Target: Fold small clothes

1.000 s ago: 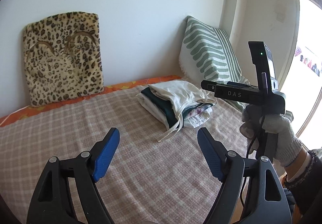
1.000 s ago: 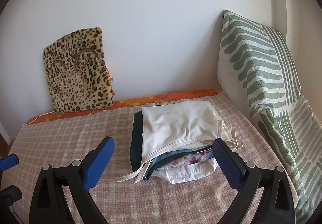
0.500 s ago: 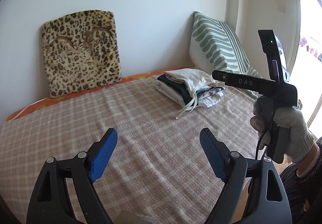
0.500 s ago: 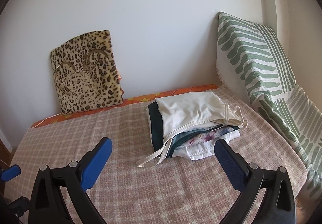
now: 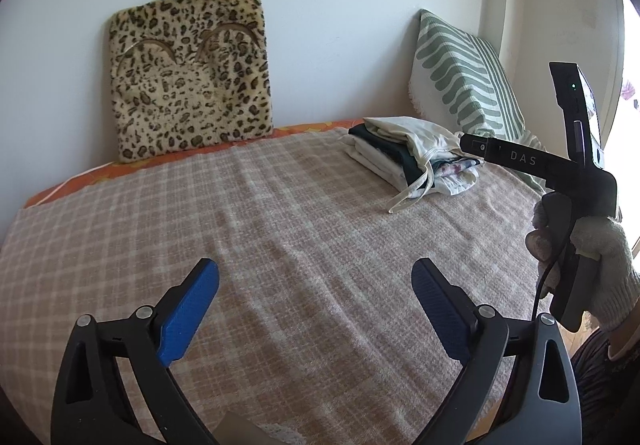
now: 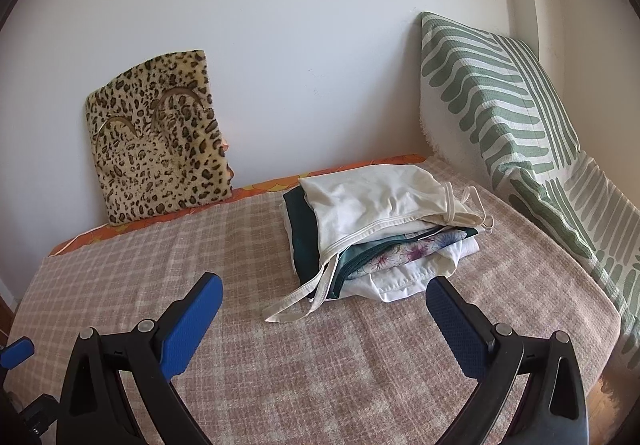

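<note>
— What do we see of the room?
— We see a plain white wall [image 6: 280, 45], a bed under a checked blanket [image 5: 280, 245], a leopard-print cushion [image 5: 188, 81] and a green-striped pillow [image 6: 500, 105] leaning upright, daylight entering at right.

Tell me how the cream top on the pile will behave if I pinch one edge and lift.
The cream top looks thin and creased, so it will likely drape. Its straps hang loose off the pile and may trail or snag.
</note>
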`<state>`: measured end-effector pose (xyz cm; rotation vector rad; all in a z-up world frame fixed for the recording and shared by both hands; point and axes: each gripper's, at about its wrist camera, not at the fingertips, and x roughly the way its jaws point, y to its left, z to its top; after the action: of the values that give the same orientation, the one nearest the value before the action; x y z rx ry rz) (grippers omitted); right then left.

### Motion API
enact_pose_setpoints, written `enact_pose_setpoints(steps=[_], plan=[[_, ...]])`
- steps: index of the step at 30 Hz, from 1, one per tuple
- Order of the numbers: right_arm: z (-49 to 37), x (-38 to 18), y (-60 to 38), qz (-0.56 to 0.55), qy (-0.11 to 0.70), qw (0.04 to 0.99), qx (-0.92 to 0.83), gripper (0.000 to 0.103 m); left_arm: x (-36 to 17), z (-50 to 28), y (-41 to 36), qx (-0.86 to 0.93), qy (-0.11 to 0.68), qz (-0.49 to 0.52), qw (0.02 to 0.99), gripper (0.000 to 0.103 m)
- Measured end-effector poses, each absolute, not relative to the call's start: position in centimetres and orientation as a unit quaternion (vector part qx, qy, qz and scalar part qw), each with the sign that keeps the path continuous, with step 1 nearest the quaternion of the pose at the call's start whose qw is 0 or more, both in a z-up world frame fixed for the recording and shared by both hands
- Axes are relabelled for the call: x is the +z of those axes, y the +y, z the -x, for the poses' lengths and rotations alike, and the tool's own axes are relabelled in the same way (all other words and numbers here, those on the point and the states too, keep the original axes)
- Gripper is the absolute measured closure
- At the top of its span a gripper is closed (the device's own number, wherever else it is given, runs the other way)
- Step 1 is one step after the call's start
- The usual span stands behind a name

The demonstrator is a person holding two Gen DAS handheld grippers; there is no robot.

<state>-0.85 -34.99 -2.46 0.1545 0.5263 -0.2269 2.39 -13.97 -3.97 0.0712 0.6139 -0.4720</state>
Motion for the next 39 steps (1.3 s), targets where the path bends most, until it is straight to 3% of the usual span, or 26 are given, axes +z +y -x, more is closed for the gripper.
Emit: enact_pose_setpoints(steps=[14,39], plan=[[0.0,-3.8,-35.1,-0.066,0.26,0.955,-0.124,0.0,-7.5,-2.8,-13.8,-0.221,0.329,-0.037,0.917,0.003],[-0.1,-4.2,-35.0,-0.068,0.265,0.954,-0.123,0.0,-7.5,-2.9,-12.7,-0.204,0.326,-0.026,0.923,0.001]])
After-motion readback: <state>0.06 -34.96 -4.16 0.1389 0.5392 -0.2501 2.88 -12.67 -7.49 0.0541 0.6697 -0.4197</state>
